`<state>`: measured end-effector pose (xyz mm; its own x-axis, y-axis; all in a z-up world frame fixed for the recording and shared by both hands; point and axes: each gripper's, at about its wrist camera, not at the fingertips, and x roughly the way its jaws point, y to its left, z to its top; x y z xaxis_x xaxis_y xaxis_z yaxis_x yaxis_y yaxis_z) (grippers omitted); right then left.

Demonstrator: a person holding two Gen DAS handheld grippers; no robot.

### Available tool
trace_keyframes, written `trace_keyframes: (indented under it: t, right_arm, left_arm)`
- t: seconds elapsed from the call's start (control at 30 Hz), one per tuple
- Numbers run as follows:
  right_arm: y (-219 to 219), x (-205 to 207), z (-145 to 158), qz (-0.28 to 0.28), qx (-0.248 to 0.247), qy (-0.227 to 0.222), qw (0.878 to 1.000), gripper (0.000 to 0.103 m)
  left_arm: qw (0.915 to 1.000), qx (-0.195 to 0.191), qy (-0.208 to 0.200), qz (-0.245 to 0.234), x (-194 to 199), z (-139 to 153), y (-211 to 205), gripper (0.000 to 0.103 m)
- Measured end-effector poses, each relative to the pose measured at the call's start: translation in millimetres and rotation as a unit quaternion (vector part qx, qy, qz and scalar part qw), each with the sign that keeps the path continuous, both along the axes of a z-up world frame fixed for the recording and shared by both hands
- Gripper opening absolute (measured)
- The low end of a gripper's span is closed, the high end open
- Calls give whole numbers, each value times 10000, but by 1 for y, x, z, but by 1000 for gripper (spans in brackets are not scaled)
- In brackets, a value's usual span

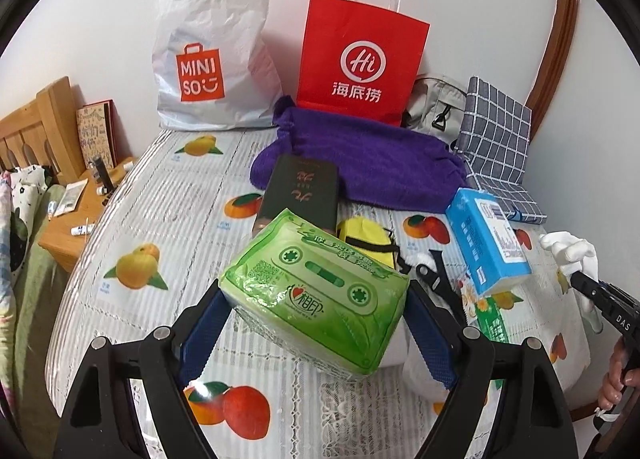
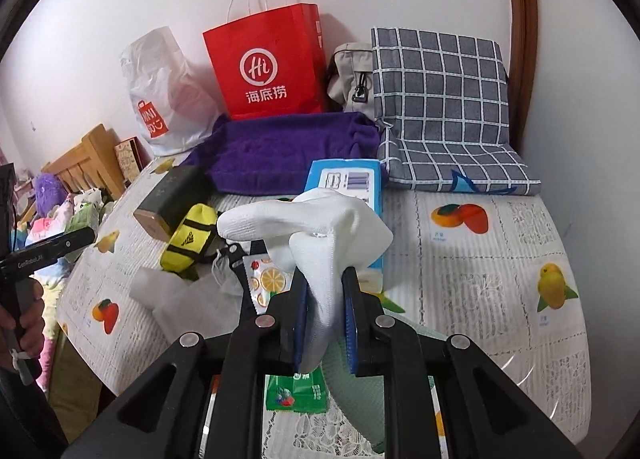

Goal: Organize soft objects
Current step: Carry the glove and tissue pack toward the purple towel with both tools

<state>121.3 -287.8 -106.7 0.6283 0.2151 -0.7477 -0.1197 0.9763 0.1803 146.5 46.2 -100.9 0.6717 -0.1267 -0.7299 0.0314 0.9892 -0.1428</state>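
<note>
Above the fruit-print table (image 1: 132,215), left gripper (image 1: 316,299) is clamping wide on green tissue pack (image 1: 320,291), right gripper (image 2: 326,299) is pinching white glove (image 2: 320,243) (both seemingly lifted); next, probably bagging near red bag (image 1: 360,59).

Right gripper (image 2: 325,311), 6 o'clock: blue pads closed on a white glove (image 2: 316,235), whose fingers flop toward 9 o'clock. Blue tissue pack (image 2: 348,183), centre, behind the glove. Purple towel (image 2: 280,151), 12 o'clock, folded. Red paper bag (image 2: 268,71) upright behind it at the wall. White plastic bag (image 2: 164,95), 10 o'clock. Checked grey cushion (image 2: 444,107), 2 o'clock. Dark box (image 2: 172,195) and yellow pouch (image 2: 192,239), 9 o'clock, side by side. Fruit-print tablecloth (image 2: 500,267) beneath.
</note>
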Motion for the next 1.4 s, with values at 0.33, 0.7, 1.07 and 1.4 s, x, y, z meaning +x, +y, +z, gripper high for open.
trace_keyframes:
  t: [0.33, 0.7, 1.07, 1.4]
  right_arm:
    - [12, 24, 16, 77, -84, -97, 9999, 18]
    - [18, 77, 36, -2, -157, -219, 9996, 18]
    - [22, 141, 41, -22, -122, -269, 9996, 18]
    - [28, 212, 29, 39, 75, -204, 9998, 19]
  left_arm:
    - [9999, 67, -91, 45, 19, 18, -4, 85]
    - [9995, 161, -103, 233, 62, 33, -1, 85]
    - [9994, 205, -32, 279, 125, 34, -1, 85]
    - [9995, 171, 98, 232, 193, 30, -17, 85]
